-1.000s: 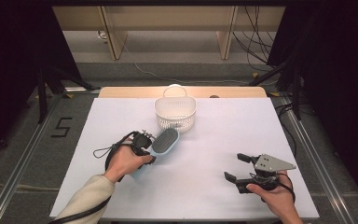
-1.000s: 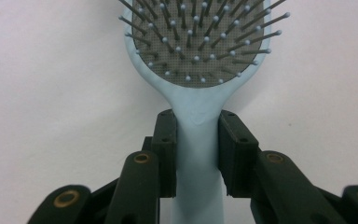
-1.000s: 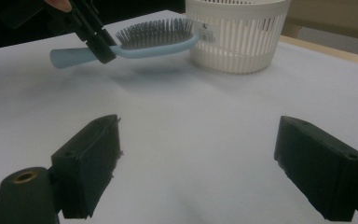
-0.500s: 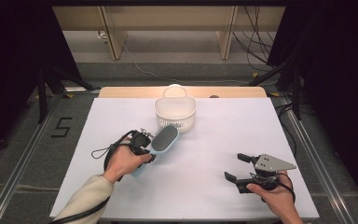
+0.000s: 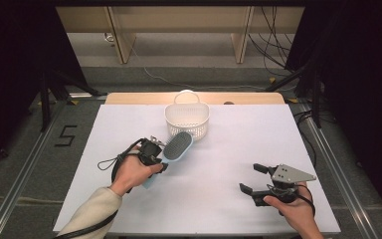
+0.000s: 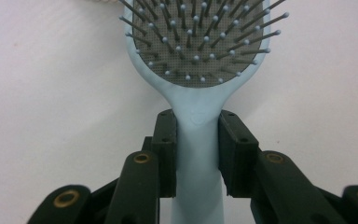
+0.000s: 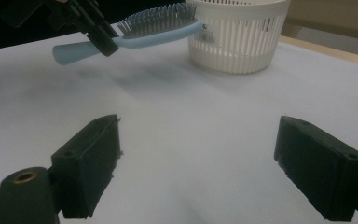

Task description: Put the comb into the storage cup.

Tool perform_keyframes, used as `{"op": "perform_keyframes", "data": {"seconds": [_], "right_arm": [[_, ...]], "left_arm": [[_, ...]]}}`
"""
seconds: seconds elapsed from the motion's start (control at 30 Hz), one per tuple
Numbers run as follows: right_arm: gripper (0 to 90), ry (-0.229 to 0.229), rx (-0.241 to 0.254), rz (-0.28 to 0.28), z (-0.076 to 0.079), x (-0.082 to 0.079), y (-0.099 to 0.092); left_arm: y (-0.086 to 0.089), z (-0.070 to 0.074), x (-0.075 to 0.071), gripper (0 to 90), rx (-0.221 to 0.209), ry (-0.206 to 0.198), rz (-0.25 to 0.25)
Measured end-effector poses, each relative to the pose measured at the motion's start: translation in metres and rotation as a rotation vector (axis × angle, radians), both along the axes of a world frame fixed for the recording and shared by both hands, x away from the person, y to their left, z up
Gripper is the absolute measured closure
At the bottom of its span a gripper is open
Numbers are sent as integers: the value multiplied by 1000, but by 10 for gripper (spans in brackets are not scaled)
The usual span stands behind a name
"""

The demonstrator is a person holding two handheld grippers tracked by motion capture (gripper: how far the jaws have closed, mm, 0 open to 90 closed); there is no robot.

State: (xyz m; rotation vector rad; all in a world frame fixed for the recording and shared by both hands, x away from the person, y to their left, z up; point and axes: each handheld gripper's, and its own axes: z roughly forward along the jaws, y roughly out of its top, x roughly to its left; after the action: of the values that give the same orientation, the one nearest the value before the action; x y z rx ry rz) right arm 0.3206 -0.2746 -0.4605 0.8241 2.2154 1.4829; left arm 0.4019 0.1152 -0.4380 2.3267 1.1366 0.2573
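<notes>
Left gripper (image 6: 196, 140) pinches the blue hairbrush (image 6: 198, 93) handle, centre frame; right gripper (image 7: 198, 163), jaws spread, lower right.

Open table, one basket in the way

The basket (image 5: 187, 119) (far middle) alone blocks the white table (image 5: 238, 149); bare room lies either side.

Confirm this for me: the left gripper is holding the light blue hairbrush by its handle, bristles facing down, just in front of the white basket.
Not quite: the bristles face up, not down, as the high view and the right gripper view show. The rest holds: the left gripper is shut on the handle of the light blue hairbrush, held above the table just in front of the white basket.
</notes>
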Motion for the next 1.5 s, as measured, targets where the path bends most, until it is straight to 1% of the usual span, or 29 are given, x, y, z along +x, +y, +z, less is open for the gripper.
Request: {"op": "perform_keyframes", "data": {"seconds": [0.1, 0.2, 0.5, 0.8, 0.87, 0.9, 0.93, 0.97, 1.03, 1.17, 1.4, 1.5], "right_arm": [[153, 4, 0, 0, 0, 0, 0], [153, 1, 0, 1, 0, 0, 0], [153, 4, 0, 1, 0, 0, 0], [153, 4, -1, 1, 0, 0, 0], [153, 2, 0, 1, 0, 0, 0], [153, 2, 0, 1, 0, 0, 0], [153, 1, 0, 1, 0, 0, 0], [153, 4, 0, 1, 0, 0, 0], [153, 1, 0, 2, 0, 0, 0], [153, 2, 1, 1, 0, 0, 0], [153, 1, 1, 1, 0, 0, -1], [153, 1, 1, 1, 0, 0, -1]], "left_arm": [[-1, 1, -1, 700, -13, -15, 0], [-2, 3, -2, 700, -18, -25, 1], [-3, 4, -2, 700, -32, -36, 0], [-3, 6, -3, 700, -45, -56, -1], [-2, 6, -3, 700, -54, -58, -2], [-2, 7, -2, 700, -45, -68, -3], [-2, 7, -2, 700, -47, -71, -2], [-2, 7, -3, 700, -58, -64, -1], [-2, 7, -3, 700, -62, -67, -2], [-2, 7, -2, 700, -80, -85, -3], [-2, 9, -3, 699, -96, -111, 3], [-1, 10, -3, 699, -106, -128, 11]]}}
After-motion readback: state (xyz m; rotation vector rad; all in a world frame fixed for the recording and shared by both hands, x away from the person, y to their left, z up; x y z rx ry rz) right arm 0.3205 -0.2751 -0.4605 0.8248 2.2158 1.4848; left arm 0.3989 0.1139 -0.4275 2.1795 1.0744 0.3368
